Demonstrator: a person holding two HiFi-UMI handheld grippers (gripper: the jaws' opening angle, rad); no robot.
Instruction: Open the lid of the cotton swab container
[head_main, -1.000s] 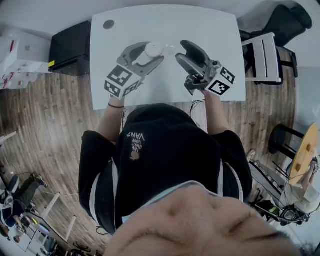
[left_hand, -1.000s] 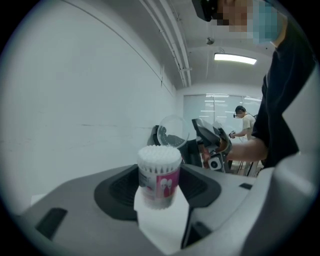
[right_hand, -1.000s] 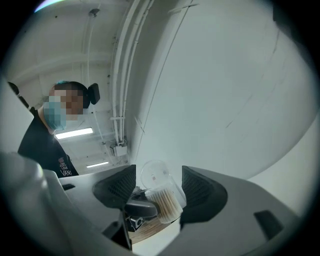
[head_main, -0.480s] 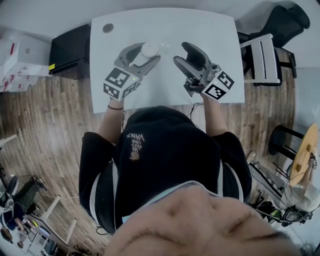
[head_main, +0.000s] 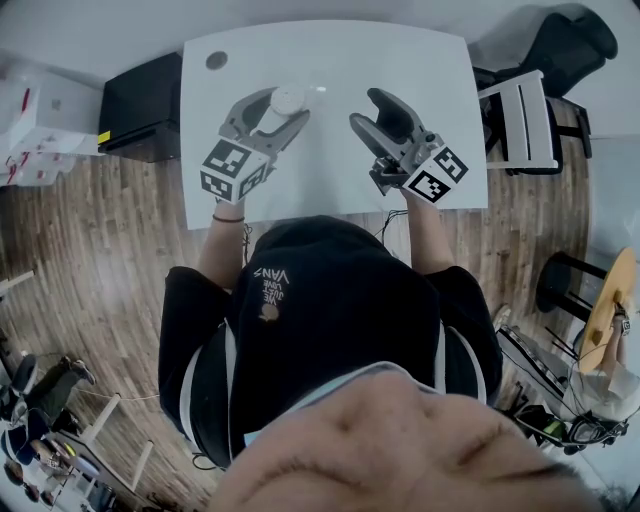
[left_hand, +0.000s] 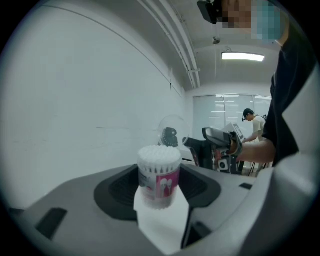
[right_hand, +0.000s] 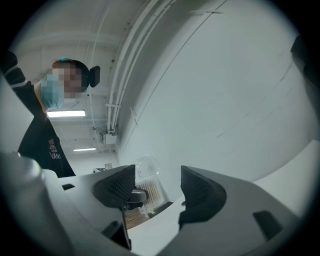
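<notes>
At table (head_main: 400, 60) centre | left gripper (left_hand: 159, 189) clamped on swab container (left_hand: 159, 172), now shifted toward 9 o'clock | clear lid (left_hand: 172, 131) lies apart at its 1 o'clock, container top uncovered | right gripper (right_hand: 157, 187) fingers apart, empty | I judge opening done.

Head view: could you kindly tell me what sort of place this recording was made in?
Probably an office or lab workroom: a white table stands on a wood-plank floor, a black office chair sits beside it, and another person is among equipment at the lower right.
</notes>
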